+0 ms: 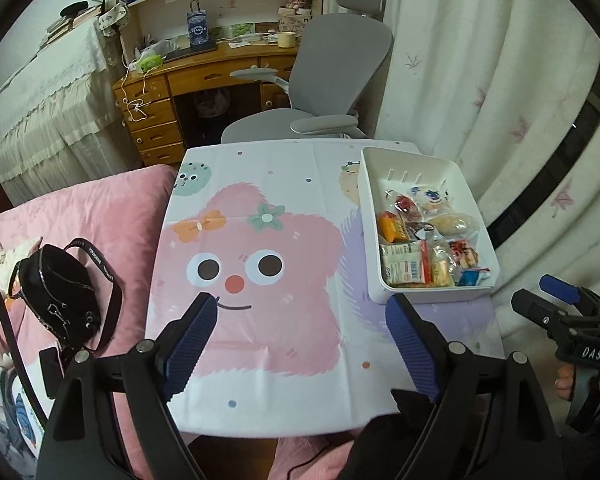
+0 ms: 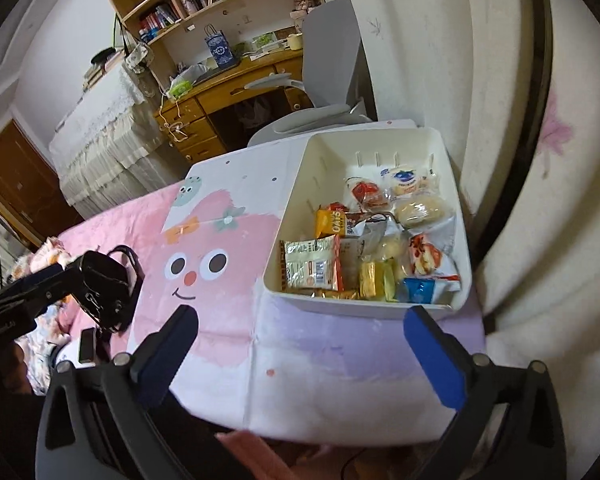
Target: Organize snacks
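Observation:
A white plastic bin [image 1: 372, 208] [image 2: 292, 216] stands at the right side of a small table with a pink cartoon cloth [image 1: 268, 344] [image 2: 228, 280]. Several wrapped snacks lie inside: an orange packet [image 1: 392, 226] [image 2: 332, 222], a beige packet with a barcode [image 1: 404, 266] [image 2: 310, 264], buns [image 2: 418, 208] and a blue packet [image 2: 418, 290]. My left gripper [image 1: 304, 308] hangs open over the cloth, nothing between its blue pads. My right gripper [image 2: 300, 320] stands wide open near the bin's front wall, empty. It also shows at the right edge of the left wrist view [image 1: 556, 300].
A black handbag [image 1: 60, 296] [image 2: 108, 280] lies on a pink bed cover left of the table, a phone [image 2: 87, 345] beside it. Behind the table stand a grey office chair [image 1: 332, 80] and a wooden desk [image 1: 172, 92] with shelves. White curtains [image 1: 480, 80] hang on the right.

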`<state>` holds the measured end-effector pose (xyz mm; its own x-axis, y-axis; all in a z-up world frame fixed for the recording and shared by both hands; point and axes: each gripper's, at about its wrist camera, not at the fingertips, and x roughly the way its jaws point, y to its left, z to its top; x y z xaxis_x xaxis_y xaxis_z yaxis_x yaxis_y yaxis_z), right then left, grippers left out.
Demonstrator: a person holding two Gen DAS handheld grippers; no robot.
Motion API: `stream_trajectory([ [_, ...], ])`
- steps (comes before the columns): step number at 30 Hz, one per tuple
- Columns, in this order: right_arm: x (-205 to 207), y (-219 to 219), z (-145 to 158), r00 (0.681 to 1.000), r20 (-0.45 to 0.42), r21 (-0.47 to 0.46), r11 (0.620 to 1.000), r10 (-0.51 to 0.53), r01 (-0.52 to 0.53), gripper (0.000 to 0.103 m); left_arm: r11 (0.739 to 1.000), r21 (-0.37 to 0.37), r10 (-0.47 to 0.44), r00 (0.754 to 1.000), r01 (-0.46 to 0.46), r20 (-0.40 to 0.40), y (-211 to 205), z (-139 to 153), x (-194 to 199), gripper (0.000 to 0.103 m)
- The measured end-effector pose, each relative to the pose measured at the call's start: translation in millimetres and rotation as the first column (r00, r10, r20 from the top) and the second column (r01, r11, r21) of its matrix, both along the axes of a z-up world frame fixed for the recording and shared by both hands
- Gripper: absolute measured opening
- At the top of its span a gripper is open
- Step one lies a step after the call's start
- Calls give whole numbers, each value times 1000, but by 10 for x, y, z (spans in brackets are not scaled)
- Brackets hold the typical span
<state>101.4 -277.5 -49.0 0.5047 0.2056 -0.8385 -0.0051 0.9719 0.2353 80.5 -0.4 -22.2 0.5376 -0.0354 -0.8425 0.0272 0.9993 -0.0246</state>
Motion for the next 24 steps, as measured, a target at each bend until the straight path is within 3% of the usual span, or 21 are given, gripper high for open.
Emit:
stream_trajectory([
  [4, -128, 201, 226, 999, -36, -2, 1000, 11, -11, 103, 999, -44, 22, 1000, -22, 10, 20, 177, -157, 89],
  [8, -328, 423, 352, 996, -85, 29, 1000, 8, -5, 103, 999, -28, 36, 999, -35, 36, -39, 222, -355, 91],
  [13, -661, 742, 508, 999, -20, -39, 998, 46, -47, 103, 1000, 14, 15, 1000, -16, 26, -139, 136, -561, 102],
  [24, -913, 792, 529, 1000, 3, -90, 996, -11, 11, 103, 998, 35, 59, 998, -60, 32, -146, 104, -745, 102],
])
